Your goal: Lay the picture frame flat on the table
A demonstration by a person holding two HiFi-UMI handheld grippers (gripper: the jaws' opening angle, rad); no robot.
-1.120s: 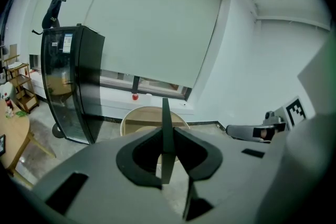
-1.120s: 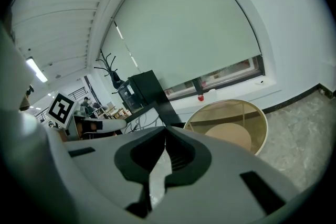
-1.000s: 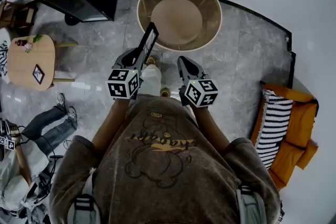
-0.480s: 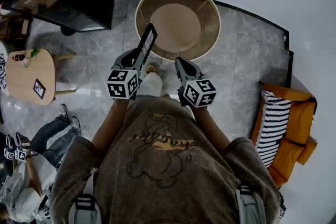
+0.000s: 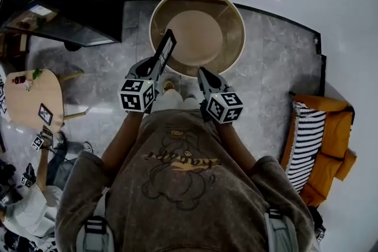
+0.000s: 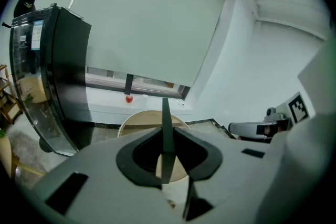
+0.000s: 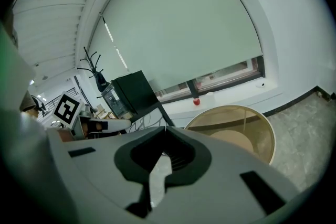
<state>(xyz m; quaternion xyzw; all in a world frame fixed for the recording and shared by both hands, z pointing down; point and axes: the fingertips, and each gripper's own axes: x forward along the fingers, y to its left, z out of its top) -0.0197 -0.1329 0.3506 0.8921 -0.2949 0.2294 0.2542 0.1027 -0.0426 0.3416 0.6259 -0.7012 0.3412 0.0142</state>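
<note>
Between the left gripper (image 5: pixel 155 65) jaws: the picture frame (image 5: pixel 165 51), clamped by its lower end, upright and edge-on to that gripper's camera. It is held in the air, at the near edge of the round table (image 5: pixel 243 32). Right gripper (image 5: pixel 204 74) is just beside, jaws together, nothing in them. Grey stone floor (image 5: pixel 271 68) lies around the table. Orange armchair (image 5: pixel 333 144) with striped cushion (image 5: pixel 307 138) is well off right.
</note>
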